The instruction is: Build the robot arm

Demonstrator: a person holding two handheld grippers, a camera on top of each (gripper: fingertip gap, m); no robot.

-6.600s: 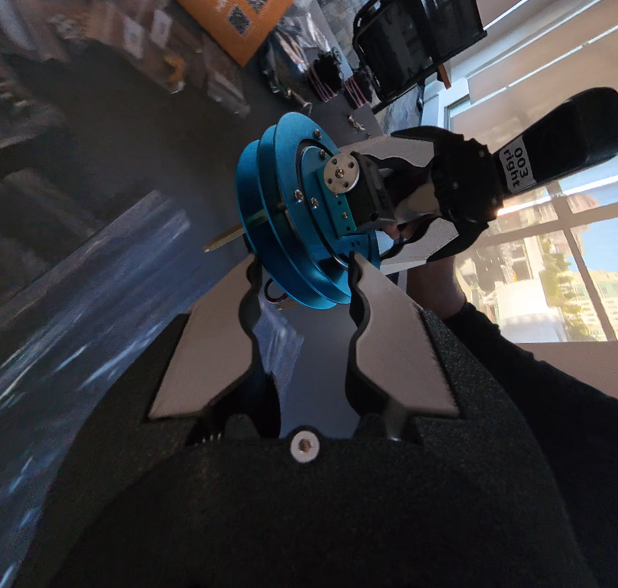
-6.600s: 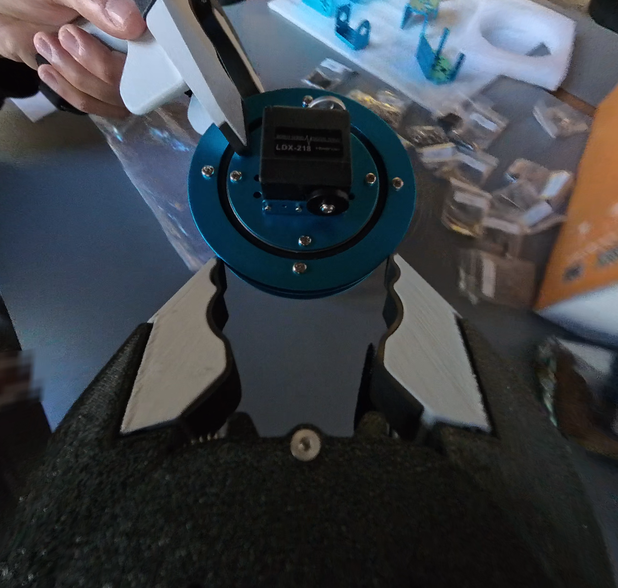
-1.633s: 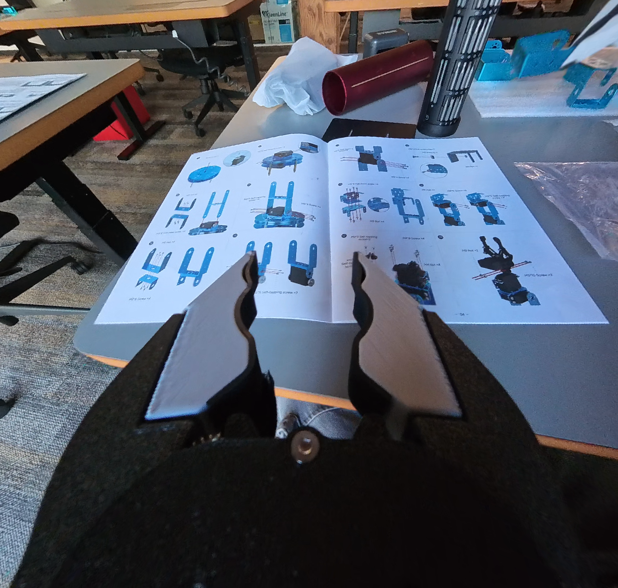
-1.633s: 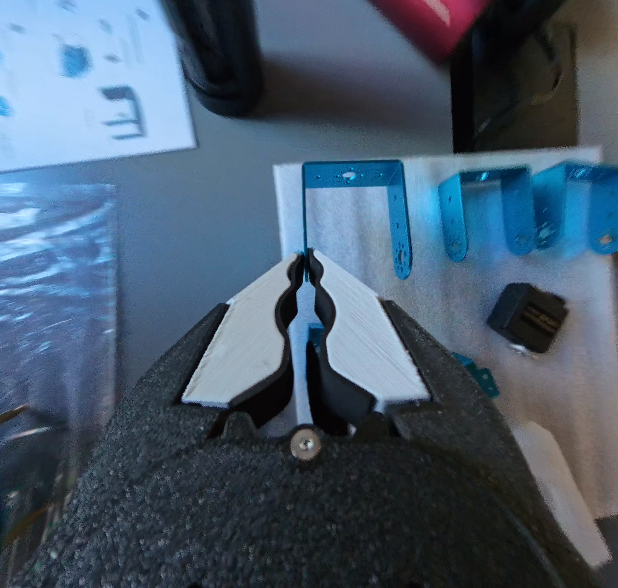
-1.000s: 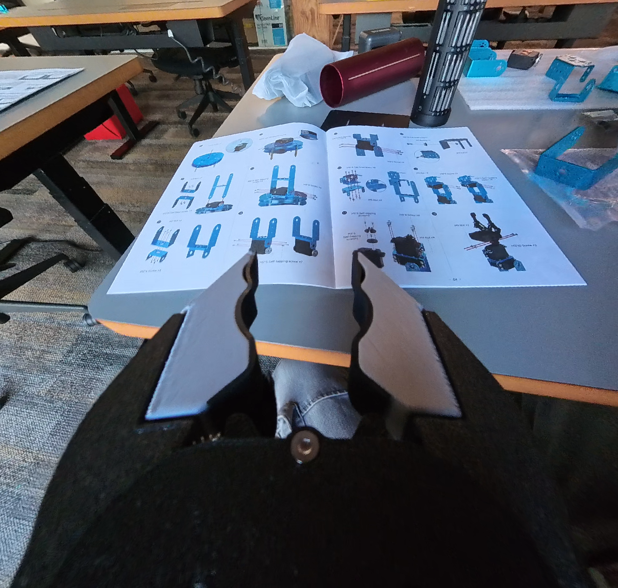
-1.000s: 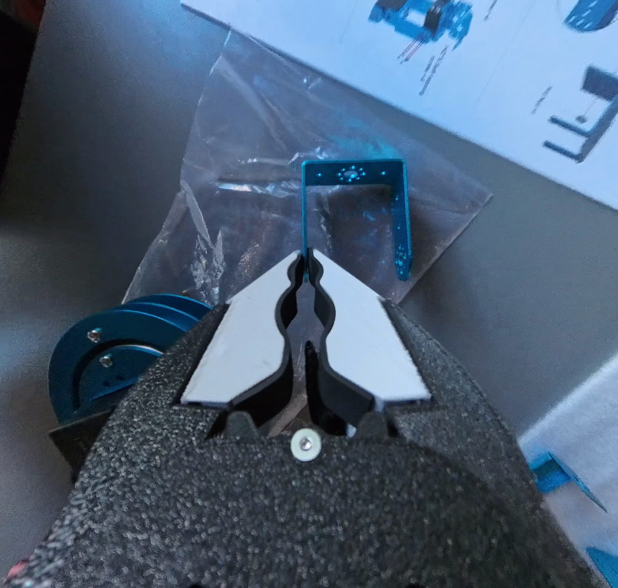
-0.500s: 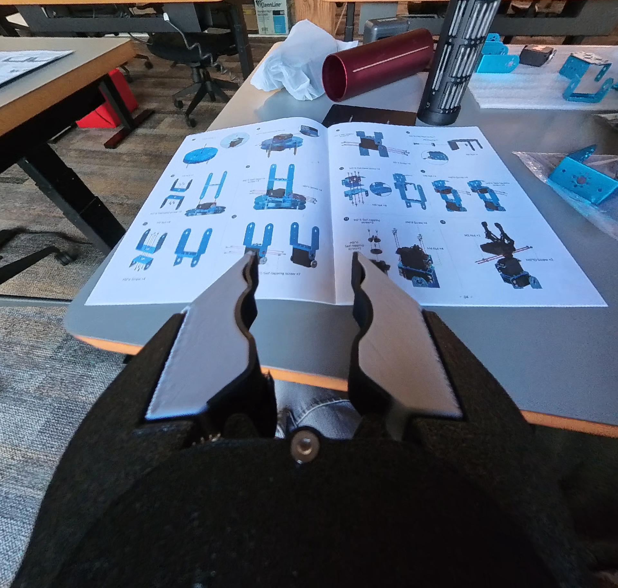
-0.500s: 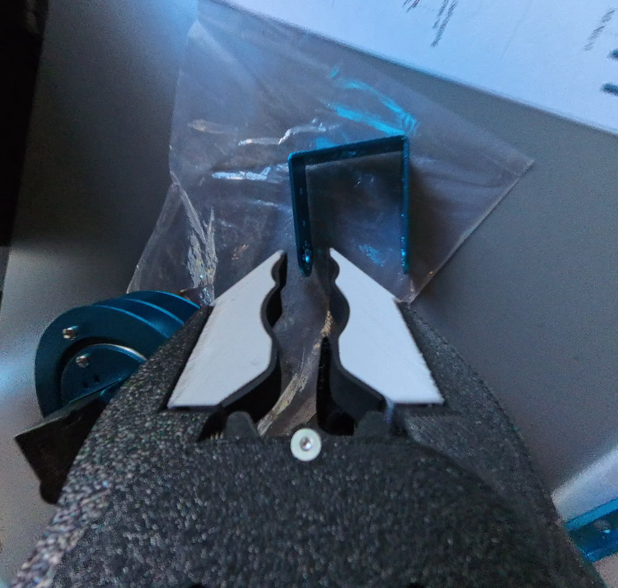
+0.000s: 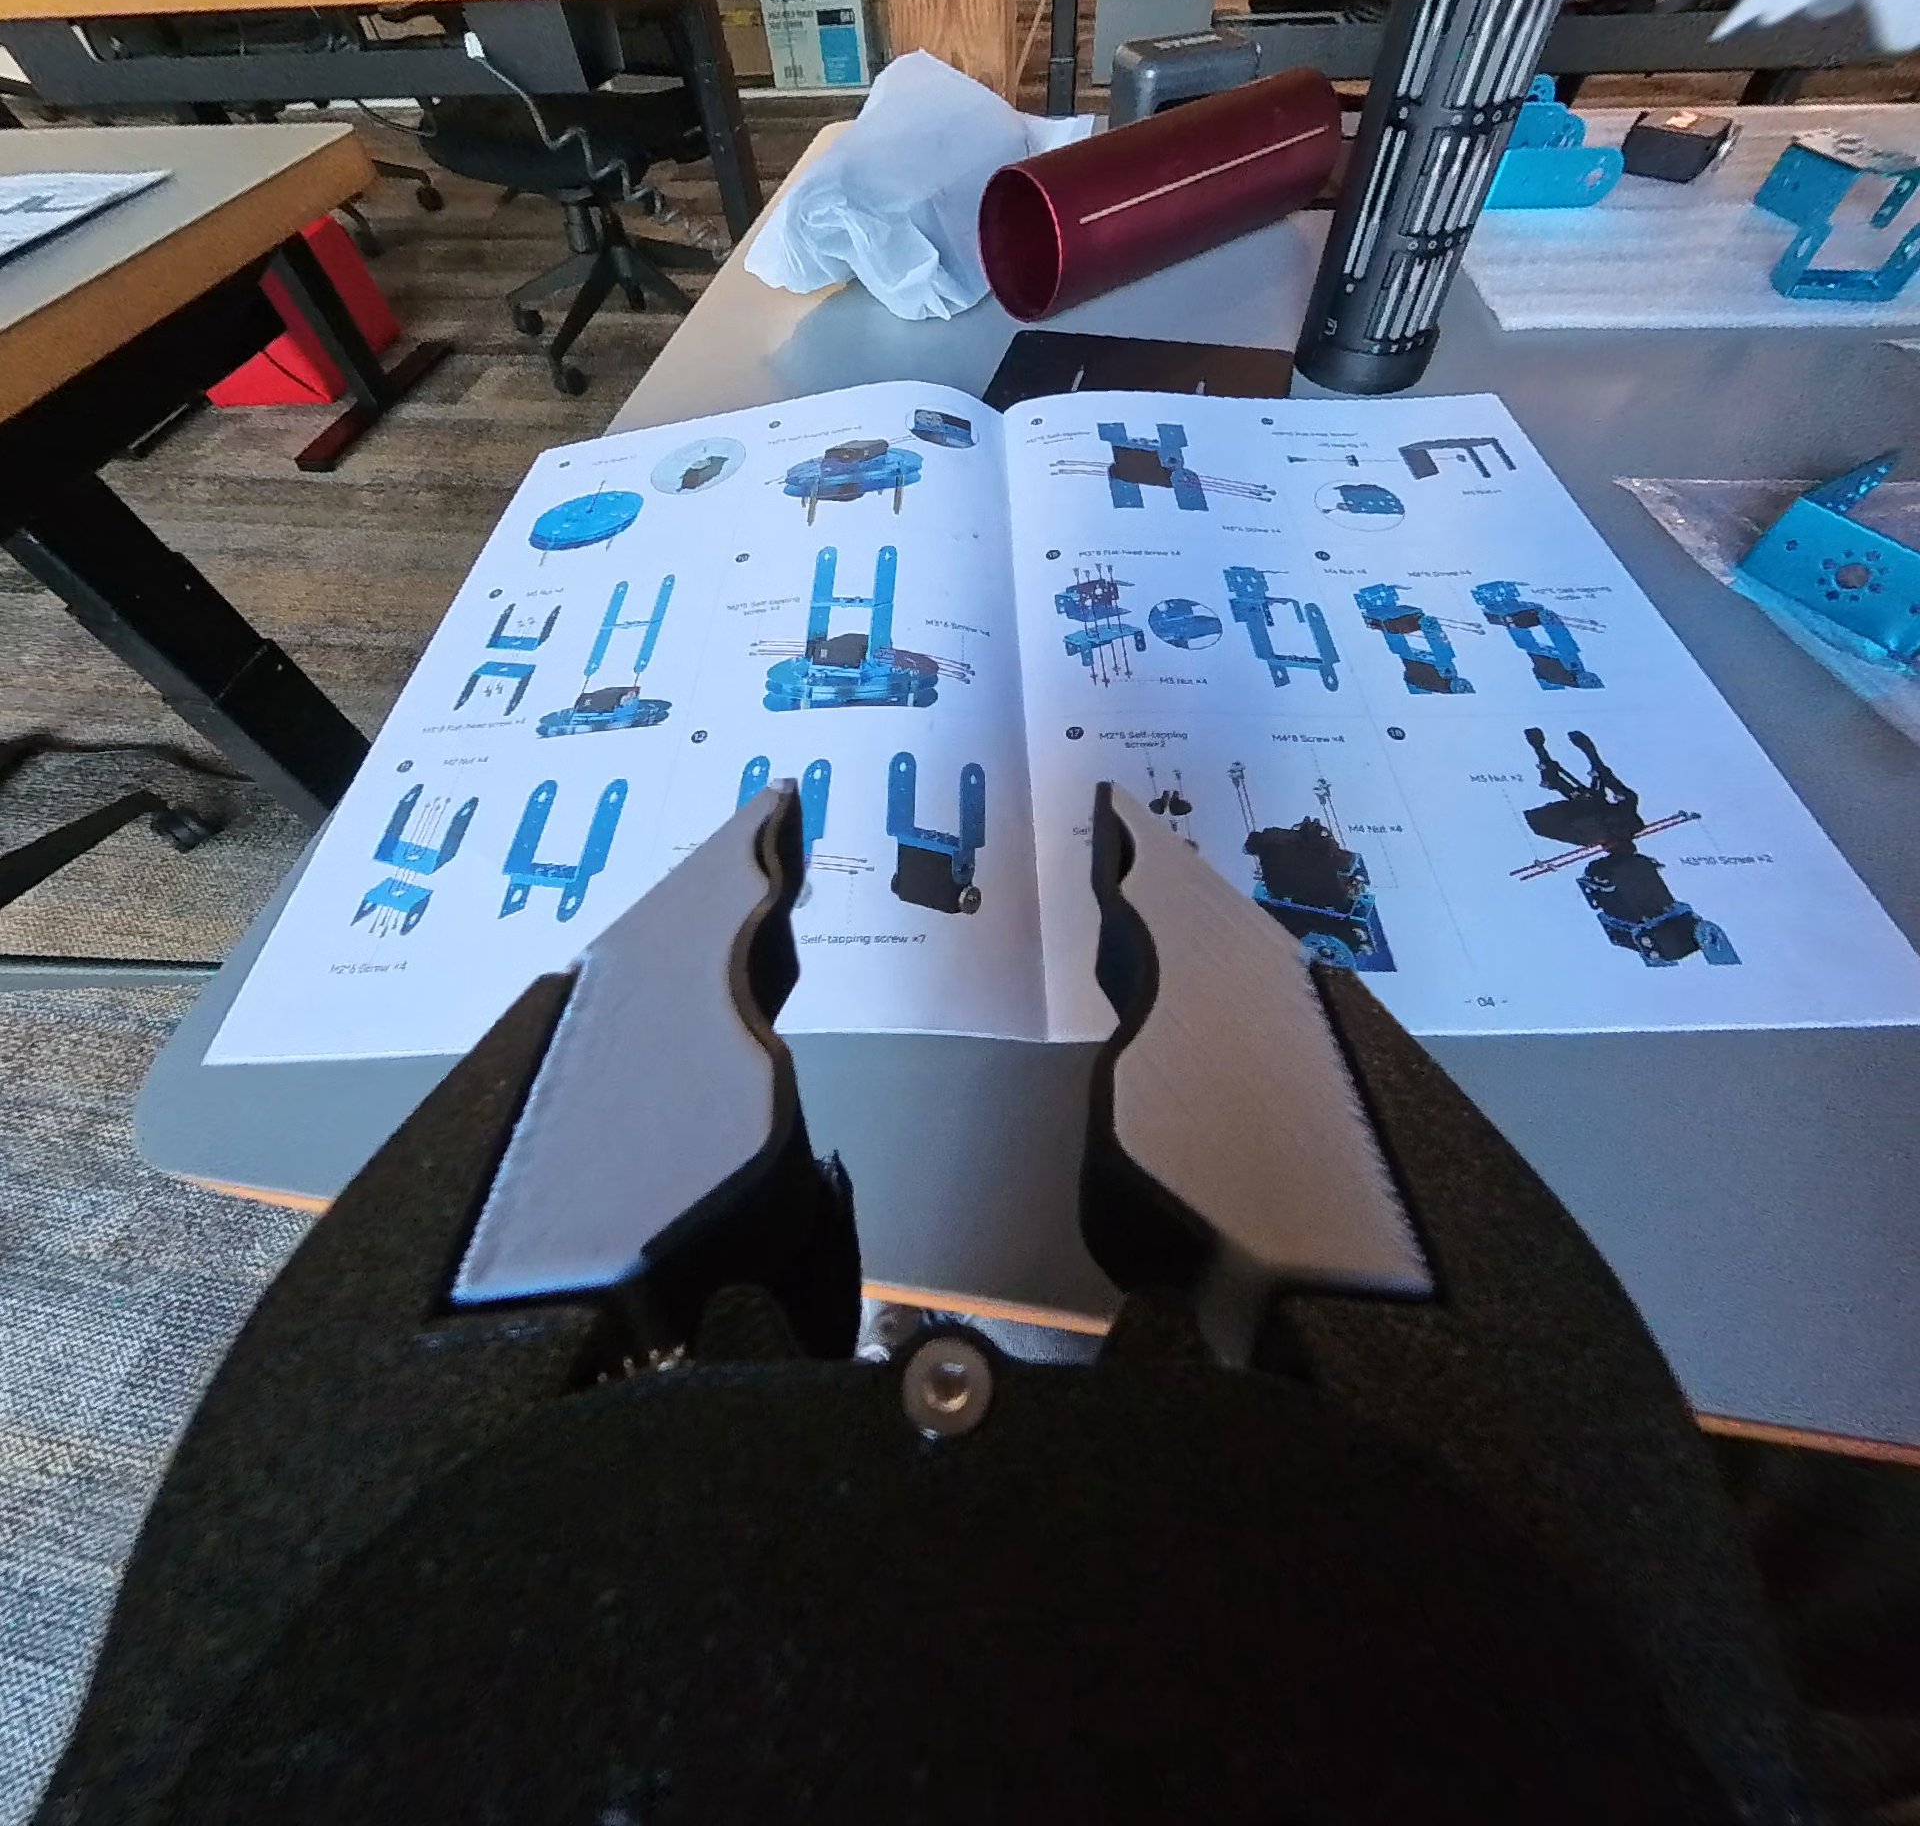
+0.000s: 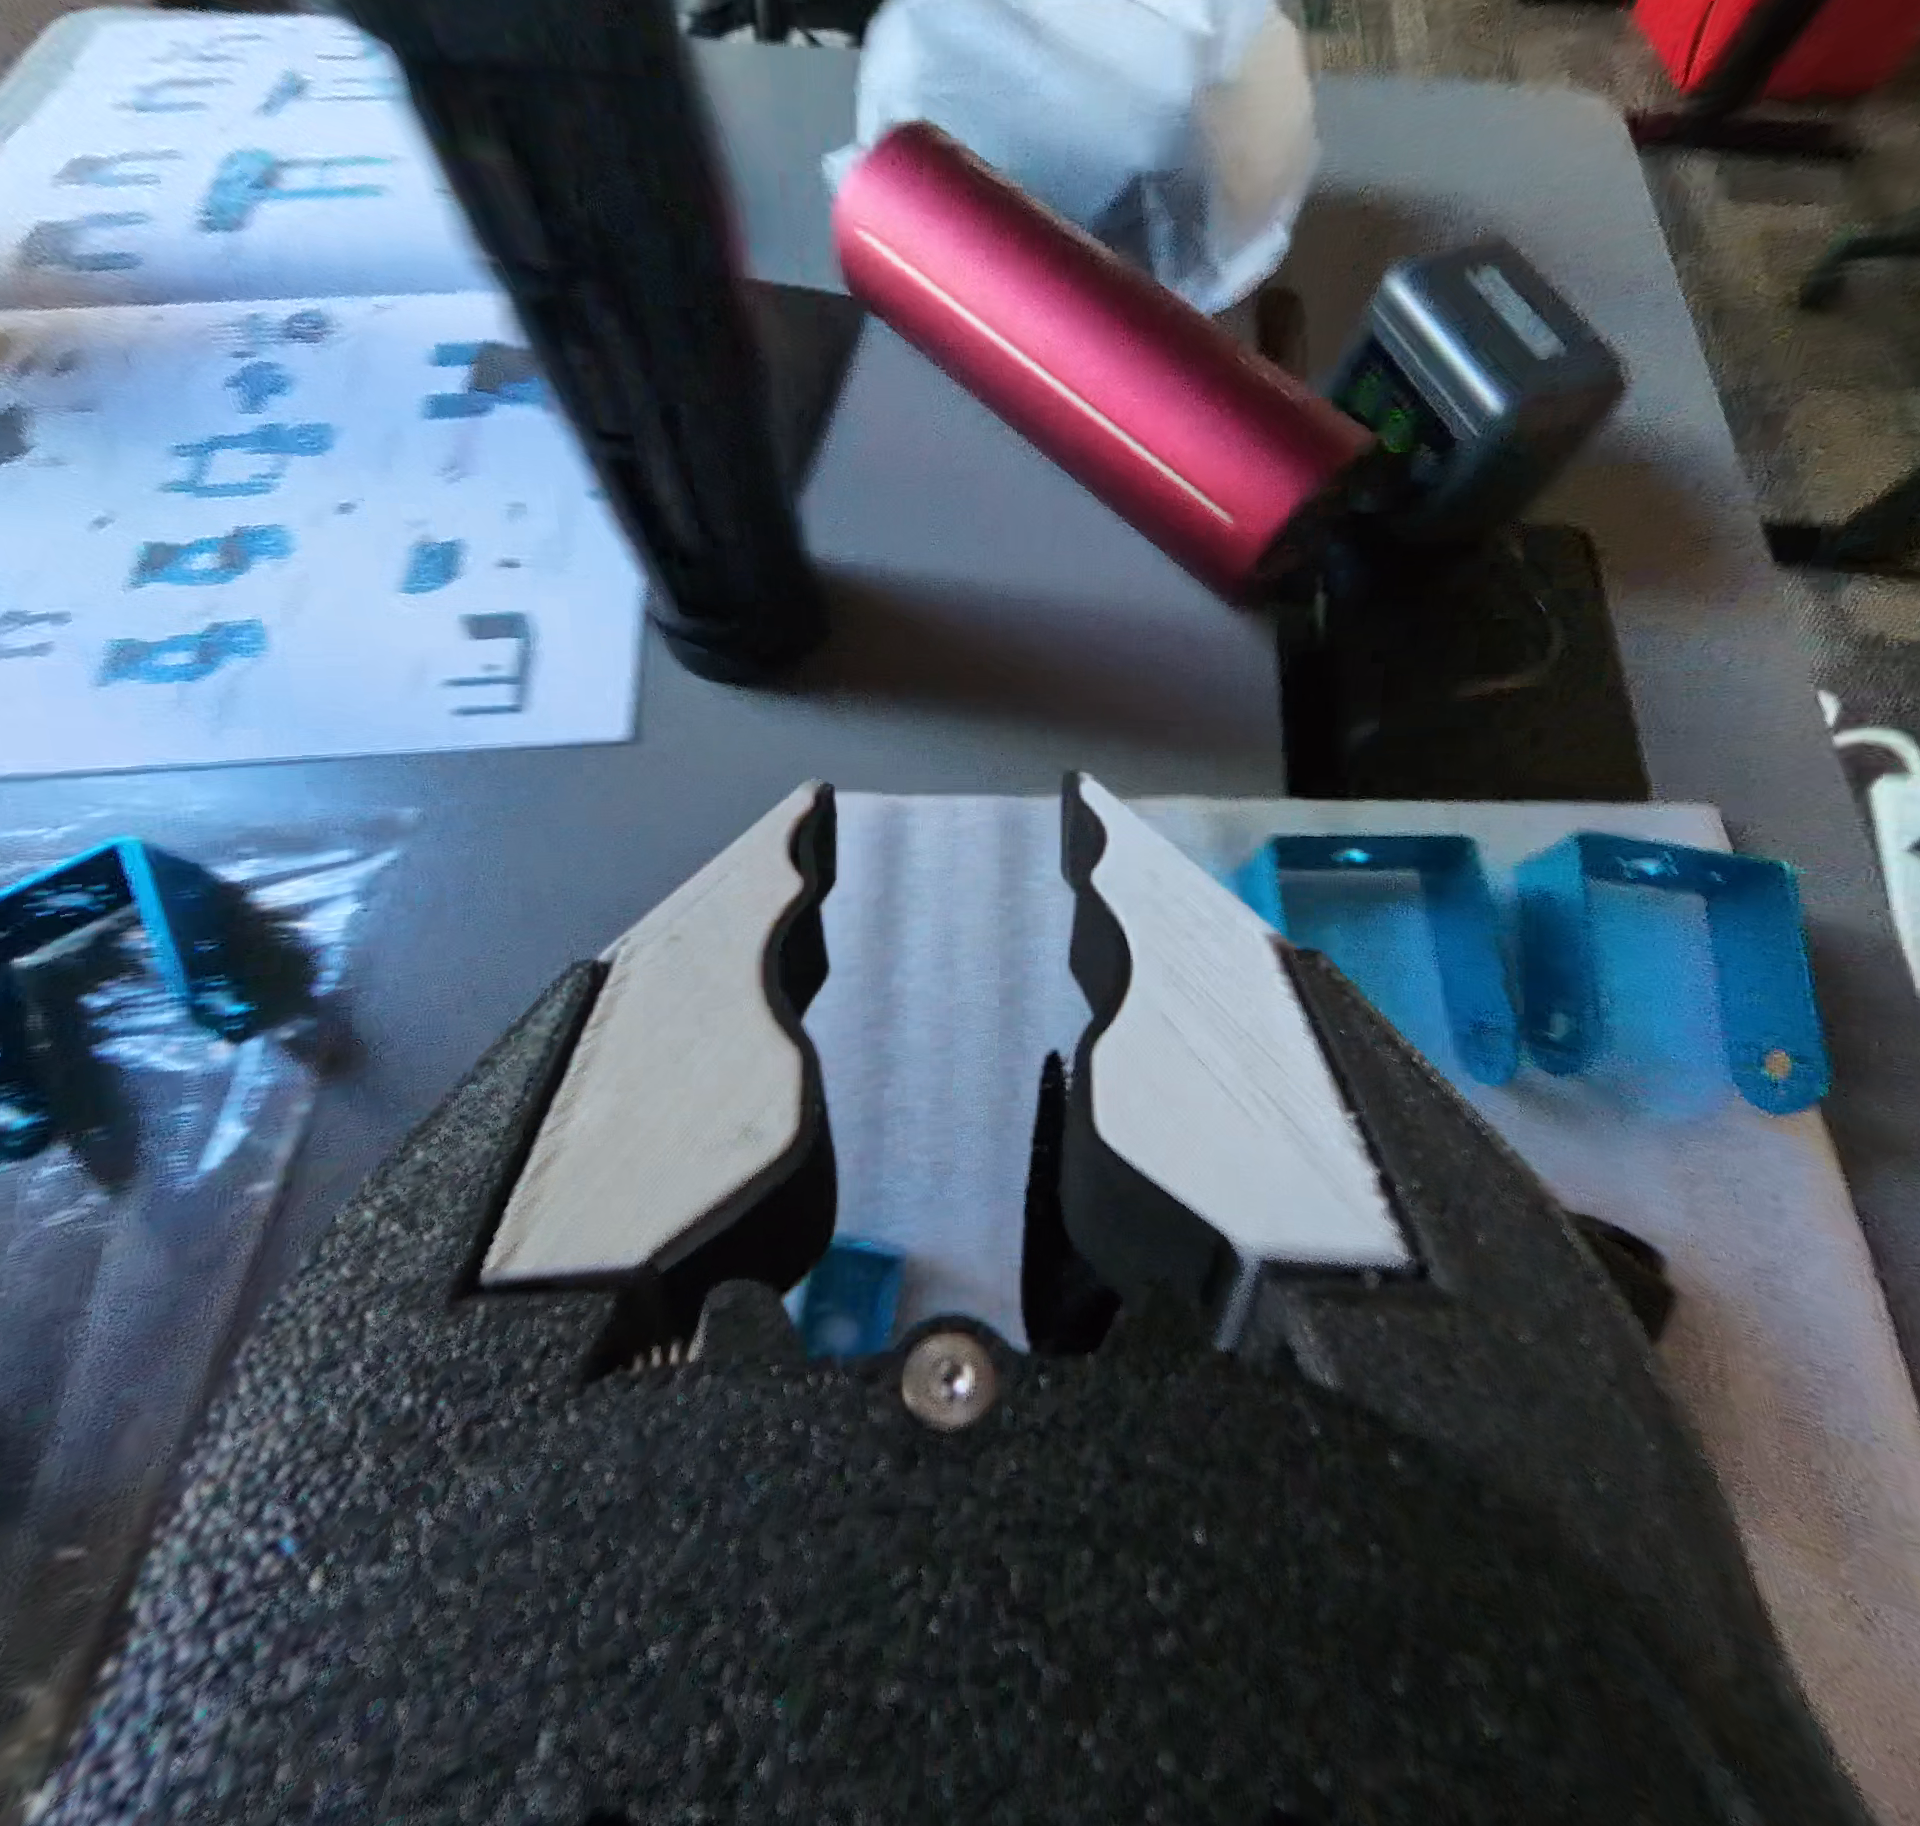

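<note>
Two grippers, left gripper (image 9: 943,800) and right gripper (image 10: 948,794), both spread, empty, over grey table (image 9: 1621,1184); open booklet (image 9: 997,696), office chairs (image 9: 582,166) behind.

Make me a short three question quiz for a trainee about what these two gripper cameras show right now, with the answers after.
1. True or false: the left gripper is shut on the open booklet.
2. Which thing lies on its side behind the booklet? A) red tube B) yellow cup C) green bottle
3. Fill in: the blue bracket at the left of the right wrist view sits on a clear plastic ____.

Key
1. False. Its jaws stand apart with nothing between them, over the booklet's near edge.
2. A, the red tube, beside the black slotted cylinder.
3. Bag. The right gripper is open and empty, over the white foam sheet that holds two more blue brackets.
</note>
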